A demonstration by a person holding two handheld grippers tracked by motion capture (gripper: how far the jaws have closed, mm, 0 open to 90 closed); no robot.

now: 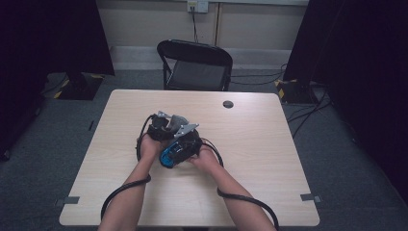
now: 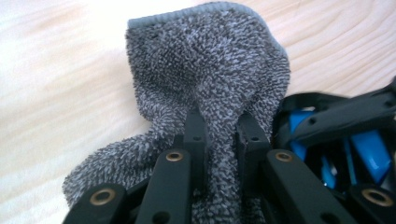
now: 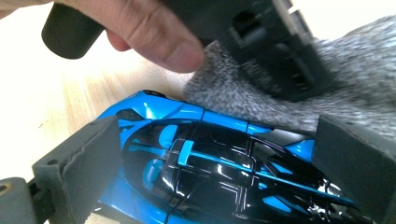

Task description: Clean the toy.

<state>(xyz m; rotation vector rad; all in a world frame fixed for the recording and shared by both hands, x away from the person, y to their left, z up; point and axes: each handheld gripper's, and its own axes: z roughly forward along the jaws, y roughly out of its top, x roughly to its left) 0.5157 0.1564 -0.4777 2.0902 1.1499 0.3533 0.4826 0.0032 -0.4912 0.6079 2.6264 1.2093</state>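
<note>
My left gripper point(image 2: 222, 122) is shut on a fold of a grey terry cloth point(image 2: 205, 60), which bunches up between its black jaws and spreads over the pale table. A blue and black toy car point(image 3: 205, 163) lies lengthwise between the grey pads point(image 3: 88, 158) of my right gripper point(image 3: 219, 158), which is shut on it, one pad at each end. The car point(image 2: 369, 154) lies right against the cloth. In the high view both hands meet at the table's middle: left gripper point(image 1: 161, 127), right gripper point(image 1: 185, 142), car point(image 1: 169, 155), cloth point(image 1: 177, 120).
The wooden table point(image 1: 260, 144) has a round dark grommet point(image 1: 228, 104) near its far edge. A black folding chair point(image 1: 195, 65) stands behind it. Cables trail from both grippers along the forearms. The other hand's thumb point(image 3: 154, 37) hangs over the car.
</note>
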